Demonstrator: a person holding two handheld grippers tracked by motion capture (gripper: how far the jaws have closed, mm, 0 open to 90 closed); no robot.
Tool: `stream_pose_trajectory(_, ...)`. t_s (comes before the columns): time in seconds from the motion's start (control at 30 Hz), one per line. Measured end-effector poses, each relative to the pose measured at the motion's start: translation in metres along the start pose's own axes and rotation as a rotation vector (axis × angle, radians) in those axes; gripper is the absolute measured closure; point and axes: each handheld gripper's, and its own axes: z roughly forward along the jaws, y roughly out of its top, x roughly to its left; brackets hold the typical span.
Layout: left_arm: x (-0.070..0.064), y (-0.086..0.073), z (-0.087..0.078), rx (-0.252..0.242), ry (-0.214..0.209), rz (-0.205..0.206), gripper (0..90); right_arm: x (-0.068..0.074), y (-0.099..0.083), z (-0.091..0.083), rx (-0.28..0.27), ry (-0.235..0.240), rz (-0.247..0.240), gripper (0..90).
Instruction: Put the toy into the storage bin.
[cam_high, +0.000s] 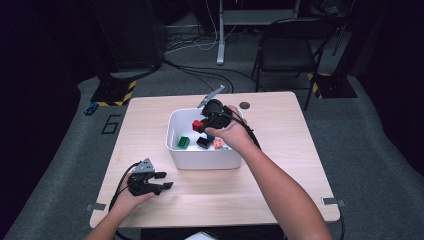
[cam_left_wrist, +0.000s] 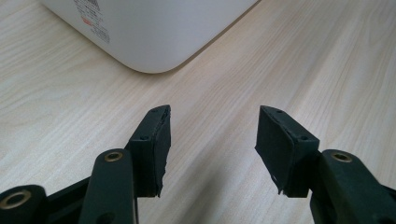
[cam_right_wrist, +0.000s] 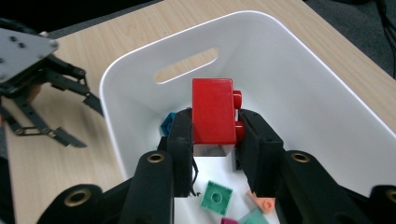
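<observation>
A white bin (cam_high: 172, 131) stands mid-table with several coloured bricks in it, among them a green one (cam_high: 183, 142) and a black one (cam_high: 203, 142). My right gripper (cam_high: 201, 125) hangs over the bin, shut on a red brick (cam_high: 197, 124). In the right gripper view the red brick (cam_right_wrist: 214, 111) stands upright between the jaws above the bin's floor (cam_right_wrist: 280, 93), with teal (cam_right_wrist: 216, 197) and salmon (cam_right_wrist: 262, 204) bricks below. My left gripper (cam_high: 164, 180) rests open on the table near the front left, empty. In the left gripper view its fingertips (cam_left_wrist: 156, 133) point at the bin's corner (cam_left_wrist: 154, 42).
The wooden table (cam_high: 280, 145) has bare room on both sides of the bin. A small dark disc (cam_high: 244, 105) lies near the far edge. Beyond the table stand a black chair (cam_high: 287, 50), a desk leg and cables on the floor.
</observation>
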Motion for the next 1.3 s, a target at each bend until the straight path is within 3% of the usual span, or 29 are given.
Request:
stream_pose_trajectory(0.53, -0.001, 0.000, 0.000, 0.000, -0.002, 0.004, 44.9, -0.023, 0.007, 0.062, 0.007, -0.015, 0.033, 67.1)
stream_pose_trajectory(1.0, -0.002, 0.000, 0.001, 0.003, -0.014, -0.004, 44.9, -0.031, 0.006, 0.108, 0.078, -0.009, 0.064, 64.0)
stream_pose_trajectory(1.1, -0.002, 0.000, 0.001, -0.002, -0.013, -0.008, 44.9, -0.032, 0.006, 0.110, 0.084, -0.020, 0.086, 57.0)
stream_pose_trajectory(1.3, -0.002, 0.000, 0.000, 0.007, -0.016, 0.000, 44.9, -0.033, 0.005, 0.098, 0.075, -0.042, 0.091, 51.7)
